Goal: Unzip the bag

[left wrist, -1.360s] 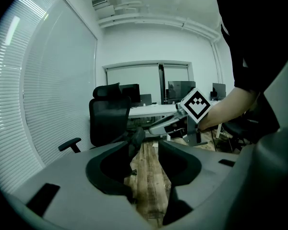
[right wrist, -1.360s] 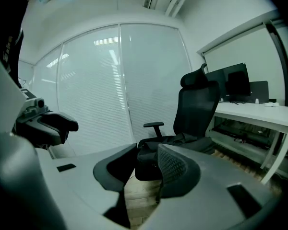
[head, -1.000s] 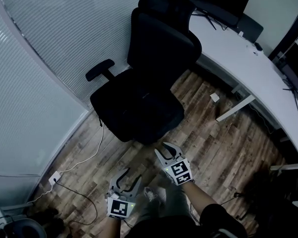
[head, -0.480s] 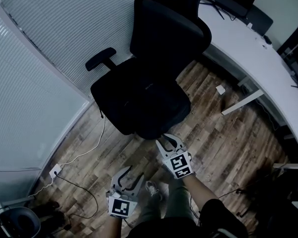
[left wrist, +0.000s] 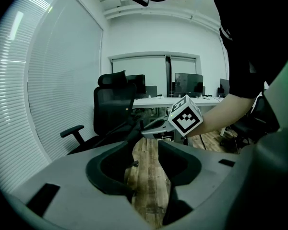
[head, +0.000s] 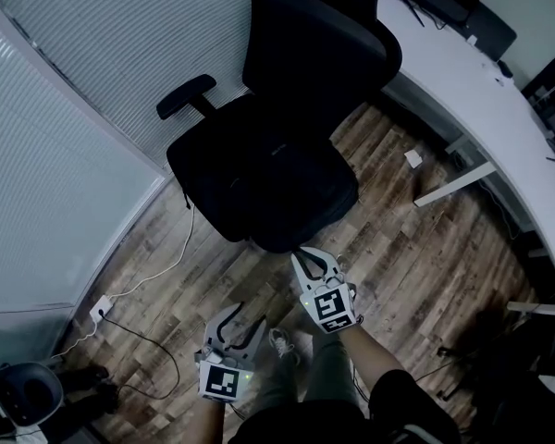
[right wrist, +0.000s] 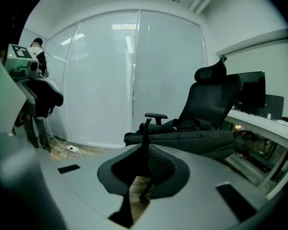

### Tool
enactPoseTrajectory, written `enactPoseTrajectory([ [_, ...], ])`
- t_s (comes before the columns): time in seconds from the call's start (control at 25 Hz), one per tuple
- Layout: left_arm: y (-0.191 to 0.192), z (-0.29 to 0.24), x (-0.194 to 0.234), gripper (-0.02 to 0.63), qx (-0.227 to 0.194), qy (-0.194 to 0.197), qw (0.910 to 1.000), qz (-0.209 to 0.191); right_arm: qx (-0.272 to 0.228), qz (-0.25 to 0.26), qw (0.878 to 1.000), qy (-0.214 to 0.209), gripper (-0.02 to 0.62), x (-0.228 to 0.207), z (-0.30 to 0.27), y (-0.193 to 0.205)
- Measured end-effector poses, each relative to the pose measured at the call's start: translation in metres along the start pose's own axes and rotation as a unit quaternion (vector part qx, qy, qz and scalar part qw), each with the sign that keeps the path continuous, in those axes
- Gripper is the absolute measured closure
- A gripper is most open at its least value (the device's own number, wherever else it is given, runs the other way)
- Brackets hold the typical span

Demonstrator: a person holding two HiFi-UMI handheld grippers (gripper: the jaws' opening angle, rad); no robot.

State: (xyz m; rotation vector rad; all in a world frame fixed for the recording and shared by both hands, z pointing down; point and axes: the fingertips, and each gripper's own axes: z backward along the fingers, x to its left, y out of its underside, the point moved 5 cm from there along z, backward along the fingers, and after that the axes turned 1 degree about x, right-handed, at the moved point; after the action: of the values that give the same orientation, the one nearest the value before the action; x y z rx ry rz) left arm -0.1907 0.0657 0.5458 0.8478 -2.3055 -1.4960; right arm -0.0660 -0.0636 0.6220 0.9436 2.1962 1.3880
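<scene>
Lying across the seat of the black office chair point(head: 316, 49) is the black bag point(right wrist: 197, 140). The right gripper view shows it as a flat, folded dark mass spread over the seat, between the armrest point(right wrist: 156, 115) and the backrest. From the head view it is hard to separate from the equally dark seat.

The right claw point(head: 313, 257) hovers over the wooden floor point(head: 416, 266) just in front of the seat's front edge, its tips aimed at the chair. It is close to the bag but not touching it. In its own view the right claw's jaws come together at the tips. Only a thin slit of floor shows lower down between them, and nothing is caught there. The bag lies beyond and above those tips, slightly to their right.

The left claw point(head: 236, 326) hangs lower and further back, well apart from the chair and near the person's shoe point(head: 279, 344). Its jaws stand clearly apart, with only bare floorboards showing between them, so it grips nothing. From this claw the chair and bag lie ahead and to the left.

A white worktop point(head: 462, 91) curves along the right of the room, past the chair. A white cable point(head: 157, 294) runs across the floor to a socket block point(head: 102, 326) by the blinds on the left.
</scene>
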Motion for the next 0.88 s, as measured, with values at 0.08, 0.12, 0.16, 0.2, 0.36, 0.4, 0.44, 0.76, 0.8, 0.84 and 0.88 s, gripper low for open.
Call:
enactPoseTrajectory([
  [0.08, 0.003, -0.001, -0.001, 0.419, -0.001, 0.0, 1.0, 0.002, -0.004, -0.007, 1.0, 0.004, 0.536, 0.0, 0.002, 0.002],
  [0.12, 0.004, -0.001, -0.002, 0.419, -0.001, 0.0, 1.0, 0.004, -0.006, -0.009, 1.0, 0.005, 0.538, 0.0, 0.003, 0.003],
  [0.16, 0.005, -0.002, -0.003, 0.419, -0.002, 0.0, 1.0, 0.005, -0.008, -0.009, 1.0, 0.007, 0.541, 0.0, 0.005, 0.004],
  [0.2, 0.006, -0.003, -0.004, 0.419, -0.002, 0.0, 1.0, 0.007, -0.01, -0.011, 1.0, 0.007, 0.543, -0.001, 0.007, 0.004],
  [0.36, 0.011, -0.011, -0.008, 0.419, 0.006, -0.001, 1.0, 0.002, -0.023, -0.043, 0.999, -0.002, 0.548, -0.002, 0.011, 0.008],
  [0.4, 0.012, -0.014, -0.009, 0.419, 0.009, -0.001, 1.0, -0.002, -0.027, -0.053, 0.998, -0.005, 0.548, -0.003, 0.011, 0.008],
  [0.44, 0.014, -0.017, -0.009, 0.419, 0.012, 0.0, 0.9999, -0.006, -0.032, -0.065, 0.997, -0.009, 0.548, -0.004, 0.011, 0.009],
  [0.76, 0.029, -0.06, -0.004, 0.408, 0.031, -0.011, 0.9972, -0.068, -0.058, -0.152, 0.985, -0.051, 0.549, -0.013, 0.012, 0.012],
  [0.8, 0.03, -0.068, -0.002, 0.402, 0.032, -0.011, 0.9962, -0.08, -0.058, -0.154, 0.985, -0.055, 0.549, -0.014, 0.011, 0.011],
  [0.84, 0.031, -0.075, 0.0, 0.396, 0.032, -0.011, 0.9954, -0.09, -0.059, -0.155, 0.984, -0.059, 0.549, -0.014, 0.01, 0.011],
  [0.88, 0.032, -0.083, 0.002, 0.39, 0.031, -0.01, 0.9946, -0.098, -0.059, -0.157, 0.984, -0.063, 0.549, -0.014, 0.008, 0.011],
])
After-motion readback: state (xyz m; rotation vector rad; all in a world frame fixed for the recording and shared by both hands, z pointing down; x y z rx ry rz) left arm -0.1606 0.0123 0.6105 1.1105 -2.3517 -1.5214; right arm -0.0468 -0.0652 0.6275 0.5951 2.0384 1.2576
